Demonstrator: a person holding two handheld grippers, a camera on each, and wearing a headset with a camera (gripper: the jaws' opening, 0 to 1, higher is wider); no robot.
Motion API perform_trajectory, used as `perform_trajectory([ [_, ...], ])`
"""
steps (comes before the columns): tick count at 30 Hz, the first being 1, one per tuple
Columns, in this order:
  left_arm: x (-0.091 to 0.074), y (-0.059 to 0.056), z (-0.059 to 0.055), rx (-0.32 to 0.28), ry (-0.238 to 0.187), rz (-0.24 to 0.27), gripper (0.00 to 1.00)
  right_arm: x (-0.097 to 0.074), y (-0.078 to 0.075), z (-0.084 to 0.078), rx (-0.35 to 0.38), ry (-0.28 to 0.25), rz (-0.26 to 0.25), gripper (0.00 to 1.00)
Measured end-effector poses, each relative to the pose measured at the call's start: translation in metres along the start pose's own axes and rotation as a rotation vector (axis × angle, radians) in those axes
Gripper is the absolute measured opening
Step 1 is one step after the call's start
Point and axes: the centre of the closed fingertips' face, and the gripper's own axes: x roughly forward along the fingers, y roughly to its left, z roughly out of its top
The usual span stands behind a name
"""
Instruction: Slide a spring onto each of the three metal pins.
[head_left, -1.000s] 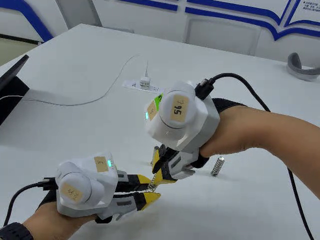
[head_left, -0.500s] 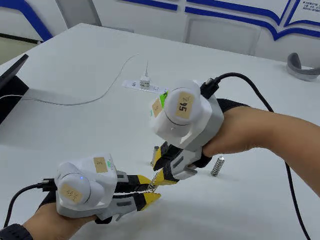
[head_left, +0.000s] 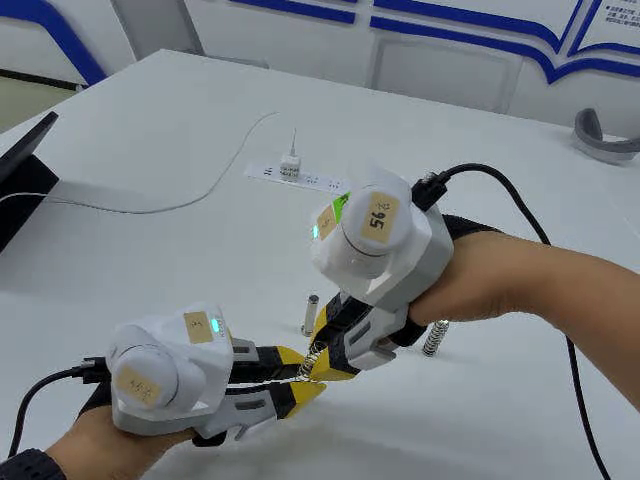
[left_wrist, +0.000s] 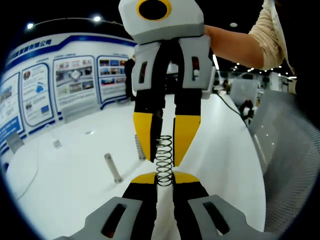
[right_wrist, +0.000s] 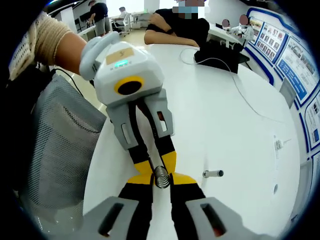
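Note:
A small metal spring (head_left: 311, 362) hangs just above the white table (head_left: 180, 270), caught between the yellow fingertips of both grippers. My left gripper (head_left: 304, 376) comes in from the lower left, shut on one end of the spring (left_wrist: 164, 161). My right gripper (head_left: 323, 348) reaches down from the upper right, shut on the other end of the spring (right_wrist: 161, 176). A bare metal pin (head_left: 310, 314) stands upright just behind the tips; the same pin (left_wrist: 114, 169) (right_wrist: 213, 173) appears beside the jaws. A second spring (head_left: 434, 337) stands on the table to the right.
A white power strip (head_left: 291, 172) with a plug and a thin cable (head_left: 190, 200) lies further back. A dark screen (head_left: 22, 175) sits at the left edge and a grey curved object (head_left: 603, 135) at the back right. A mesh chair (right_wrist: 60, 145) stands by the table.
My right gripper has moved right and lower, closing in on the spring at the left gripper's tips. The pin, half hidden behind it before, now stands in plain sight.

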Motion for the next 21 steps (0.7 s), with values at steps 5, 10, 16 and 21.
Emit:
perform_trajectory([
  [5, 0.0000, 0.0011, 0.0013, -0.006, -0.006, 0.005, 0.10, -0.0006, -0.0006, 0.0018, 0.004, -0.008, 0.002, 0.13],
  [10, 0.0006, 0.0019, 0.0021, -0.003, -0.008, 0.009, 0.11, -0.0001, -0.0006, 0.0047, 0.004, -0.001, 0.006, 0.12],
  [16, 0.0014, 0.0038, 0.0020, -0.008, -0.009, 0.017, 0.11, 0.0009, -0.0021, 0.0059, -0.009, 0.013, 0.006, 0.12],
  [21, 0.0012, 0.0062, 0.0010, -0.012, -0.011, 0.027, 0.12, 0.0013, -0.0040, 0.0053, -0.011, 0.019, 0.006, 0.12],
])
